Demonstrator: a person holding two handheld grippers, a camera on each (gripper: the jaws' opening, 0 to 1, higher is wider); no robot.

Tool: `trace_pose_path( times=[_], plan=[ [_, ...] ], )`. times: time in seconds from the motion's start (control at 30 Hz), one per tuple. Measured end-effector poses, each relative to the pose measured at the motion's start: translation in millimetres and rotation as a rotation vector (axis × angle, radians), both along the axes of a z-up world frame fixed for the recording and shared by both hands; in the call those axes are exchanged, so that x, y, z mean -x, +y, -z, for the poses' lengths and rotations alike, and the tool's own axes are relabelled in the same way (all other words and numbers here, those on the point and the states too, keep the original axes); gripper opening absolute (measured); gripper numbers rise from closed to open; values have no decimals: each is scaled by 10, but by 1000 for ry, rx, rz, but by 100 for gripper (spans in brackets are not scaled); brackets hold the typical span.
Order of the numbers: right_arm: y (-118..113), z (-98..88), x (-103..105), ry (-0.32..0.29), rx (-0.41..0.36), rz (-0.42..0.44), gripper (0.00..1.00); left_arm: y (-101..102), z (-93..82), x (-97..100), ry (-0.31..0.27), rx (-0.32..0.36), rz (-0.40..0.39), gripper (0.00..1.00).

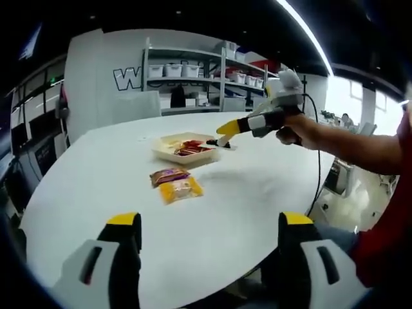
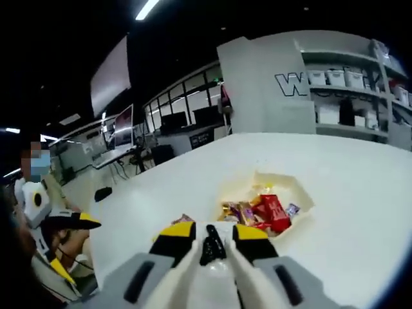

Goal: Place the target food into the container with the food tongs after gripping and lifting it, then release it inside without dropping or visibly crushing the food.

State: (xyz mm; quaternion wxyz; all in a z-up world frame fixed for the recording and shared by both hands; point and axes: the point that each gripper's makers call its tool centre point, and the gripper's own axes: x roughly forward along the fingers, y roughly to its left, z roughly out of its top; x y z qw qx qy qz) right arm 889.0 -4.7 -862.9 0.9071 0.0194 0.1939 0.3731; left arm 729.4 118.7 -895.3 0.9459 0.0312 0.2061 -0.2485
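While the left gripper (image 1: 212,248) stood low over the near edge of the white table (image 1: 257,193) in the left gripper view, its two yellow-tipped jaws were wide apart and held nothing. Two food packets lay on the table well ahead of it and apart from it: a brown packet (image 1: 168,175) and, just beside it on the nearer side, a yellow packet (image 1: 181,189). Behind them stood the shallow cream container (image 1: 168,153) with red and other wrapped snacks inside. The right gripper (image 1: 226,131), held by a person's hand (image 1: 299,132), reached over the far corner of the container, and the black tongs (image 1: 219,144) pointed down from its tip to the container's rim. Nothing lay on the table between the left gripper and the packets. Shelves with white boxes (image 1: 193,74) stood behind the table.

As the right gripper view looked along its own jaws, the right gripper (image 2: 213,235) was narrow and clamped on the handle of the black tongs (image 2: 212,244). The container (image 2: 299,196) lay just beyond the jaw tips, with a red packet (image 2: 275,213) and several small wrapped snacks in it. I could not tell whether the tongs gripped any food. The left gripper (image 2: 71,222) showed at the left side, well apart from the container.
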Motion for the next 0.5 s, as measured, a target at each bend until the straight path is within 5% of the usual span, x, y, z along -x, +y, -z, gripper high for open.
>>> trace_pose_path(
  times=[0.5],
  plan=[
    [25,-218,-288,-34,-3,13,16,89,-59,-51,-6,61,-49,97]
  ],
)
